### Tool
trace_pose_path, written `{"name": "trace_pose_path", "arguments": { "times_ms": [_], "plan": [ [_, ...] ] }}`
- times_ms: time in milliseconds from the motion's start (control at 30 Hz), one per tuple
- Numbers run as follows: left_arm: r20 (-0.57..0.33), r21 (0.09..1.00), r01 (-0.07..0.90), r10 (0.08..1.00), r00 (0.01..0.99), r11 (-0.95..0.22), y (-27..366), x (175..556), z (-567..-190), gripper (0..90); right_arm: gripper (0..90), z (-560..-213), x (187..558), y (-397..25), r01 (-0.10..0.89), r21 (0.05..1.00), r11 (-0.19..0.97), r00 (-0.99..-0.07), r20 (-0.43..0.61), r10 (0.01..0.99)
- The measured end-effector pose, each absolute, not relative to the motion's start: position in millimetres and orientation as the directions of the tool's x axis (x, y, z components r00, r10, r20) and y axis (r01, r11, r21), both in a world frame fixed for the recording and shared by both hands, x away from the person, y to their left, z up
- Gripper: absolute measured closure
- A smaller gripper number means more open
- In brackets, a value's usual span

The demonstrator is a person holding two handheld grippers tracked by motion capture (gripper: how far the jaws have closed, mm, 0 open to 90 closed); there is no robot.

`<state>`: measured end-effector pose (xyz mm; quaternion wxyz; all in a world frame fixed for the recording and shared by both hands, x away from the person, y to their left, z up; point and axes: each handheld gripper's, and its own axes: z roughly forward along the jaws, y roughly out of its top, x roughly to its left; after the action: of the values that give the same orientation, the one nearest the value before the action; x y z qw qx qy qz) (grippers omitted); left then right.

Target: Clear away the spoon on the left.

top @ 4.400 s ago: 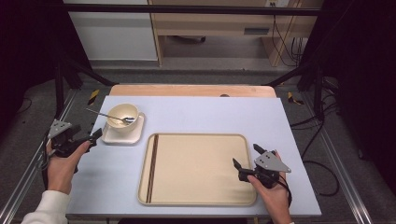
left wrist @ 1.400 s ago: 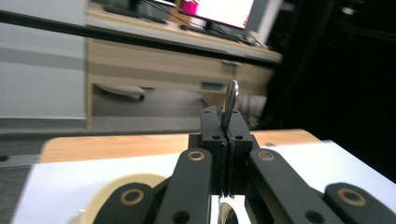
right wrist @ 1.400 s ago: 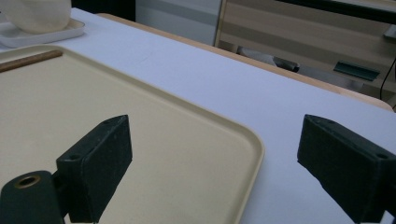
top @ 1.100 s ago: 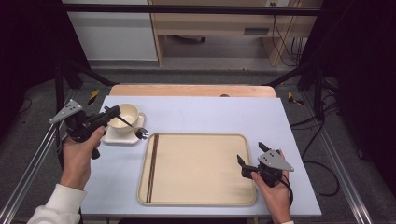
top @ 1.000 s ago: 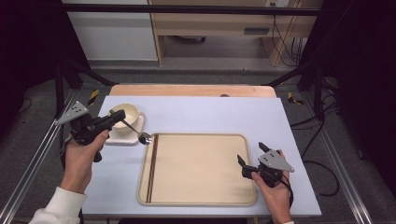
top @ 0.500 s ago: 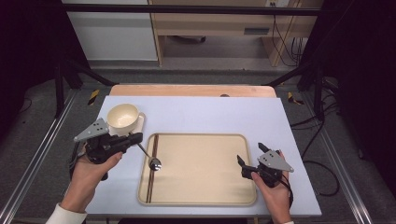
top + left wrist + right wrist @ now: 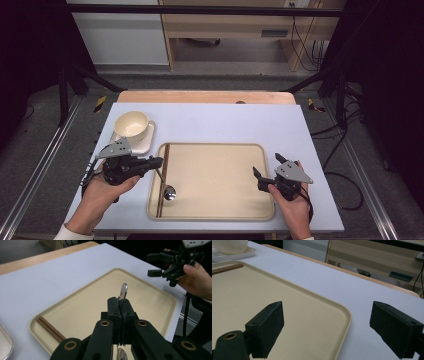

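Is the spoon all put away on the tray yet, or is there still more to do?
Nearly. The brown wooden chopsticks already lie along the left edge of the beige plastic tray. The shiny metal spoon is out of the cream bowl and hangs over the tray, its handle clamped in the left gripper. Still to do: lay it down and let go. The right gripper waits open.

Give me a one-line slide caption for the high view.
Left gripper lowers a spoon onto the tray beside chopsticks; right gripper waits open.
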<state>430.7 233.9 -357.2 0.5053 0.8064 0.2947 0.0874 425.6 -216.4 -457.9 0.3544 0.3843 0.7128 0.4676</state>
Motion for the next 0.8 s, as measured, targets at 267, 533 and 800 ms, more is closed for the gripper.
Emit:
{"name": "trace_pose_path", "arguments": {
  "times_ms": [267,533,800],
  "plan": [
    [-0.174,0.832,0.421,0.551,0.816,-0.361,226.6,441.6,-369.2,88.8,12.5,-458.6,426.5,-217.1,0.224,0.938,0.264,-0.449,-0.141,0.883],
    [-0.19,0.822,0.437,0.548,0.815,-0.365,214.1,460.2,-380.6,87.0,12.4,-458.7,426.5,-217.5,0.225,0.939,0.26,-0.456,-0.135,0.88],
    [-0.185,0.809,0.464,0.592,0.784,-0.361,202.5,486.6,-400.1,79.4,12.2,-459.6,427.5,-217.1,0.228,0.937,0.263,-0.457,-0.136,0.879]
  ]
}}
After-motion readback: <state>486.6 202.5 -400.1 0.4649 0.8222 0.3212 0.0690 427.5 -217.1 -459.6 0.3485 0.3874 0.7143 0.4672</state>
